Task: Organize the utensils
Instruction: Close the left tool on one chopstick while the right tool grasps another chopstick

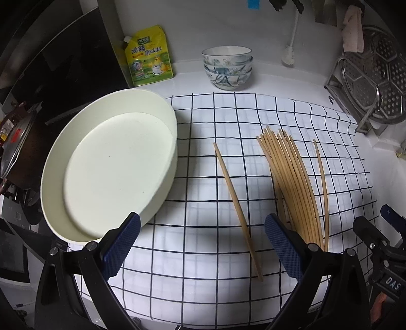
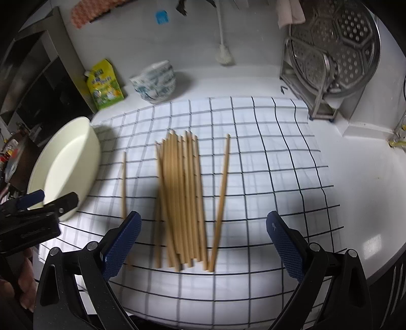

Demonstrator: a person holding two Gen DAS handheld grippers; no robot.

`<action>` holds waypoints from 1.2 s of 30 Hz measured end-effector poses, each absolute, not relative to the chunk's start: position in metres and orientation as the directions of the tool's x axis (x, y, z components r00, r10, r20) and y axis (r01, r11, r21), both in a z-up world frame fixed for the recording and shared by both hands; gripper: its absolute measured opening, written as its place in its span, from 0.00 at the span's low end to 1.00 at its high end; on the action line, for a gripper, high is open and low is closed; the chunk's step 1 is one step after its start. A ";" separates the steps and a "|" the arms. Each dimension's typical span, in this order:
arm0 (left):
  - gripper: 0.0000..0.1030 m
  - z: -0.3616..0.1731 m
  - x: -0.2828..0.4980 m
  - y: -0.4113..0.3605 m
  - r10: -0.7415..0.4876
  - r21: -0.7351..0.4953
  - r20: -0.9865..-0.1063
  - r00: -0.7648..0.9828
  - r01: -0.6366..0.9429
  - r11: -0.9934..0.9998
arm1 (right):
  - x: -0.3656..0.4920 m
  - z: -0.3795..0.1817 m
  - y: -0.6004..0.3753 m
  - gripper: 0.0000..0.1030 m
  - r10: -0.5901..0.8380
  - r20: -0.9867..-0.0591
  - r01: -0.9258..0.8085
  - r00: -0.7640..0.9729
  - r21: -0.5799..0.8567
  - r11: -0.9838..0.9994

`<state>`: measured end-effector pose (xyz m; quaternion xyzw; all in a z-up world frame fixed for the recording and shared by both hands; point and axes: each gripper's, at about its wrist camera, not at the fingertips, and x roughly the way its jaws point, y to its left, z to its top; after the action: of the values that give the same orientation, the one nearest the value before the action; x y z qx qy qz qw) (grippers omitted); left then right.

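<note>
Pale wooden chopsticks (image 2: 182, 200) lay bundled on checked cloth (image 2: 266, 162), ahead of your right claw (image 2: 203, 243); both your claws gaped wide, empty; left claw (image 1: 203, 243).

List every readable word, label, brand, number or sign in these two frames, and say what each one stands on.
"DAS": white letters on the black body of the right gripper, cut off at the frame edge.
Yellow-green seasoning pouch: large Chinese characters, too blurred to transcribe with confidence; the small print is unreadable.
Blue sticker on the wall: no legible text.
Red label on the pot lid: too small to read.
Left gripper: embossed marking on its body, illegible.
</note>
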<state>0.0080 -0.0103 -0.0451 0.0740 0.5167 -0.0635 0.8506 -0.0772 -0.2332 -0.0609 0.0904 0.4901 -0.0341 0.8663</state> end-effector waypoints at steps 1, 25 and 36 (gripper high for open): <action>0.94 -0.049 0.008 -0.013 -0.037 0.056 -0.886 0.463 0.187 0.981 | -0.076 -0.065 -0.236 0.92 0.027 -0.858 0.148 0.513 0.120 0.982; 0.94 -0.143 0.029 -0.024 0.037 0.056 -0.914 0.405 0.034 0.998 | -0.034 -0.153 -0.271 0.91 -0.112 -0.890 0.201 0.441 -0.024 0.979; 0.91 -0.150 0.027 -0.019 0.051 0.049 -0.908 0.417 -0.016 0.999 | -0.032 -0.156 -0.263 0.78 -0.099 -0.878 0.140 0.469 -0.037 0.990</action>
<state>0.0269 -0.0190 -0.1500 0.0161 0.5398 0.0199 0.8414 -0.0323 -0.2626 -0.1559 0.0197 0.5107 -0.0697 0.8567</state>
